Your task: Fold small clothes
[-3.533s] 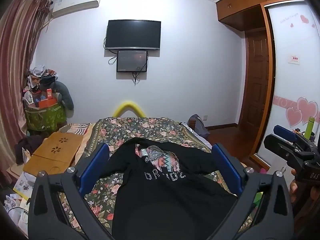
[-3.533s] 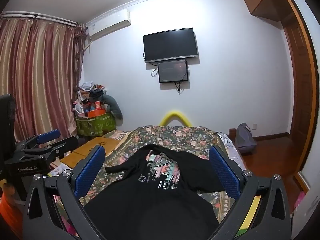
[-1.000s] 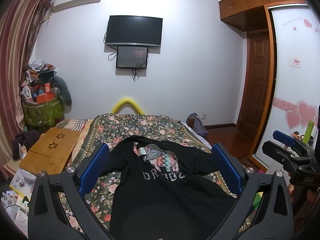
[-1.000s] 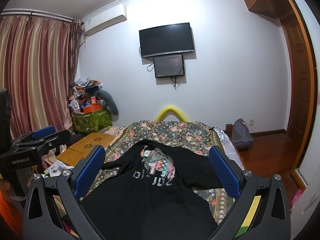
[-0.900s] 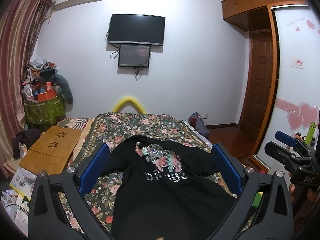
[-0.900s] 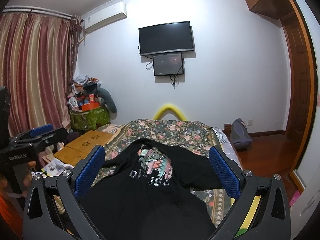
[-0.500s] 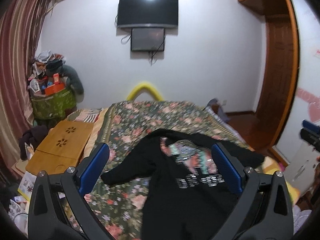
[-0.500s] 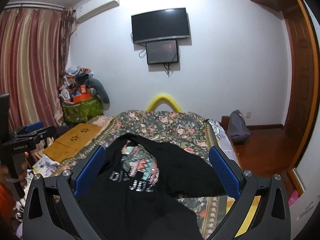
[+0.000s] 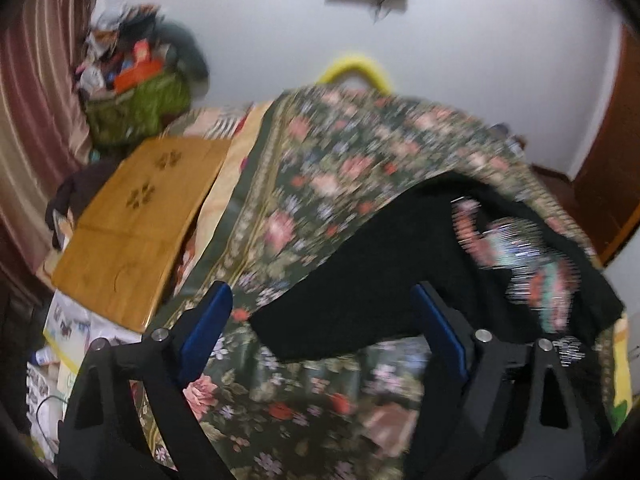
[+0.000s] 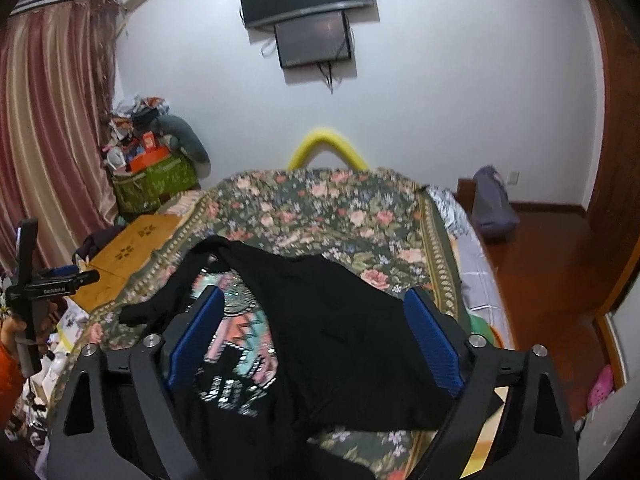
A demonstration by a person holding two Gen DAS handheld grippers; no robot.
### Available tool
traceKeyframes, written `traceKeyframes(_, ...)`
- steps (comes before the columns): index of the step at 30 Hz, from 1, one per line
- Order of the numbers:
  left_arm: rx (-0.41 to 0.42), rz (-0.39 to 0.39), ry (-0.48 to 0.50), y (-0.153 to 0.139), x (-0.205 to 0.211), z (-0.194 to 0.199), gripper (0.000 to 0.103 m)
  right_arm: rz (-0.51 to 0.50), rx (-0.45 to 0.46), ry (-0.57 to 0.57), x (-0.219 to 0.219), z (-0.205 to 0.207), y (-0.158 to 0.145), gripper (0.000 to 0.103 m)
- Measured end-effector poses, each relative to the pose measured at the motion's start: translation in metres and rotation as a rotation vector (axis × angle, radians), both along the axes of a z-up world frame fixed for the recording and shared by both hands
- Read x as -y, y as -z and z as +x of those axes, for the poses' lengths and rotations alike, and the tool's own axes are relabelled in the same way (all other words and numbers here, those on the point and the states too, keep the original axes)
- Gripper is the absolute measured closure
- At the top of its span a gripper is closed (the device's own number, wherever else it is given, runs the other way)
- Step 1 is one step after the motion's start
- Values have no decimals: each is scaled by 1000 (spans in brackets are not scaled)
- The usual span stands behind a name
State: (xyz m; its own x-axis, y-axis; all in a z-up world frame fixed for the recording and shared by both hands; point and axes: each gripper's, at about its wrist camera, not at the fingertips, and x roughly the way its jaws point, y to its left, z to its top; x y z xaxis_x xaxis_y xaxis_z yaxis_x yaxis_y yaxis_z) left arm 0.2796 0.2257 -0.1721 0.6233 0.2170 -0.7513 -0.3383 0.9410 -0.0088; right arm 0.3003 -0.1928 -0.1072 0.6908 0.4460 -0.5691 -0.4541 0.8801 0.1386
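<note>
A black shirt (image 10: pixel 336 320) with a bright patterned print lies spread on the floral bedspread (image 10: pixel 332 208) of a bed, and everything else is placed from it. In the right wrist view the right gripper (image 10: pixel 312 336) hangs over the shirt, its blue-padded jaws wide apart and closing, one pad over the print and the other over the sleeve at the shirt's right side; black cloth lies between the pads, but they do not press on it. In the left wrist view, which is blurred, the left gripper (image 9: pixel 322 332) is over the shirt's left sleeve (image 9: pixel 352 304), where the sleeve end lies on the bedspread; its jaws are also wide and closing, with the sleeve end between the pads and no pinch on it. The print (image 9: pixel 520 256) sits right of that sleeve. Left of the shirt, beside the bed, is a wooden tabletop (image 9: pixel 136 220) with cut-out flower shapes, and beyond it a green basket (image 10: pixel 156 184) piled with clutter against a striped curtain (image 10: pixel 48 128). Past the shirt, at the far end of the bed, a yellow arch (image 10: pixel 328 148) rises, and above it two dark screens (image 10: pixel 308 16) hang on the white wall. Right of the shirt, off the bed, a grey bag (image 10: pixel 494 204) sits on the wooden floor
</note>
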Motion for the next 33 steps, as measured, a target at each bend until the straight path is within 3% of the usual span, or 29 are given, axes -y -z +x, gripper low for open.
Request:
traceKeyframes(10, -191, -158, -120, 91, -76, 47, 17, -74, -174, -11, -9, 88, 59, 21)
traceKeyframes(15, -271, -292, -82, 124, -81, 61, 18, -56, -252, 3, -12, 121, 83, 22)
traceKeyframes(17, -267, -281, -74, 129, -75, 61, 20, -56, -268, -1, -16, 131, 89, 22)
traceKeyframes(19, -248, -278, -39, 127, -67, 59, 37, -65, -274, -9, -20, 138, 94, 22)
traceKeyframes(21, -239, -288, -17, 124, -60, 58, 63, -77, -285, -24, -26, 148, 100, 23)
traceKeyframes(22, -243, -259, -15, 121, -56, 58, 68, -84, -293, -33, -30, 151, 104, 26)
traceKeyframes(24, -265, -179, -10, 117, -49, 56, 96, -110, -302, -40, -38, 158, 109, 29)
traceKeyframes(25, -270, -152, -5, 116, -50, 55, 97, -124, -305, -43, -42, 160, 112, 31)
traceKeyframes(27, -257, -135, 4, 110, -55, 51, 97, -153, -291, -60, -49, 160, 116, 38)
traceKeyframes(30, -230, -38, -28, 93, -67, 48, 97, -166, -269, -101, -56, 158, 116, 64)
traceKeyframes(32, -212, 16, -67, 78, -81, 48, 97, -163, -275, -93, -55, 162, 116, 93)
traceKeyframes(33, -199, 42, -88, 70, -88, 49, 97, -160, -282, -95, -54, 163, 116, 94)
